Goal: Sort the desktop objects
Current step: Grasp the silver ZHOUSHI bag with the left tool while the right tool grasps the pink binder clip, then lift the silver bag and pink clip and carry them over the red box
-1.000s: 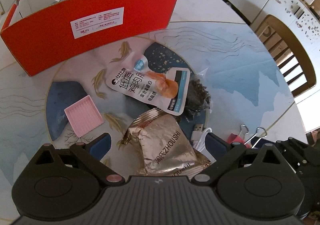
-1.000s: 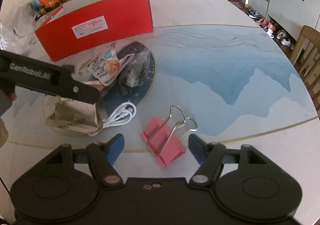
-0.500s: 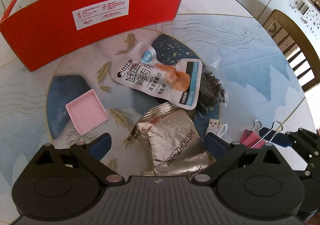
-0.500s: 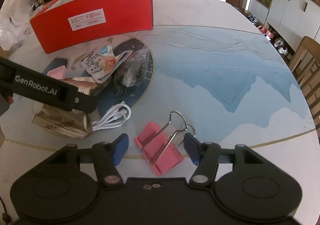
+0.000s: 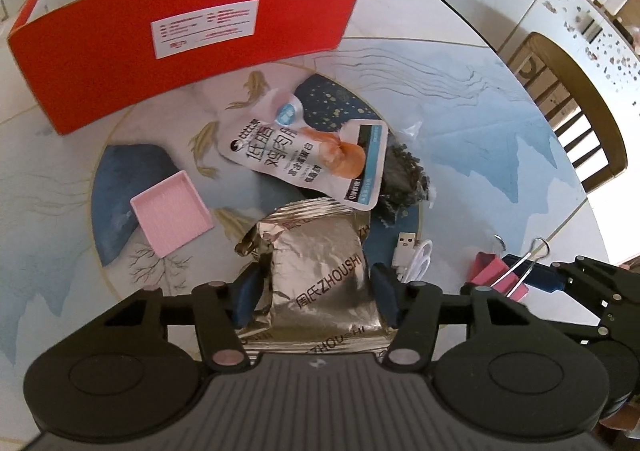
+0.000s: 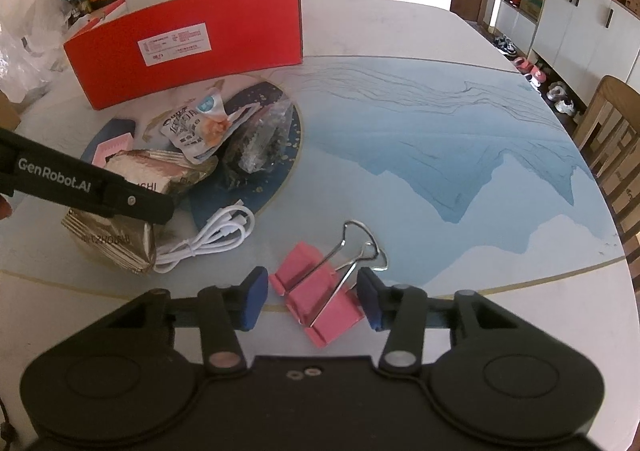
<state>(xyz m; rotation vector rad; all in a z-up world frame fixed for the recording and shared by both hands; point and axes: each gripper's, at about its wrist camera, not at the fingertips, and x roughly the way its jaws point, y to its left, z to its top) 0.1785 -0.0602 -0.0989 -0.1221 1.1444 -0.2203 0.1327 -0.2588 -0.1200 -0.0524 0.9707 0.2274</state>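
Behind the tall red cardboard box point(image 5: 180, 47) with its white label, whatever it holds is mostly hidden; only a sliver of its pale inside shows above the rim in the left wrist view. Under the white chicken-snack pouch point(image 5: 308, 155), a clear bag of dark crumbly bits point(image 5: 400, 183) is partly covered, and the print on both is too small to read well. The left gripper point(image 5: 316, 287) has its blue pads pressed against the two sides of the crinkled silver foil packet point(image 5: 320, 271), pinching it; the packet's near end is cut off by the gripper body. In the right wrist view the left gripper's black arm crosses the same packet and hides its middle. The right gripper point(image 6: 310, 299) has its jaws spread on either side of the pink binder clip point(image 6: 316, 299) with bent wire handles, the right pad just beside the clip; whether it touches cannot be told. A coiled white USB cable point(image 6: 212, 239) lies between the packet and the clip. A ribbed pink square tray point(image 5: 170, 219) sits flat to the left of the packet, apart from it. The glossy round table point(image 6: 440, 155), printed with blue mountains, runs bare to its right edge, where wooden chairs point(image 6: 612, 131) stand close.
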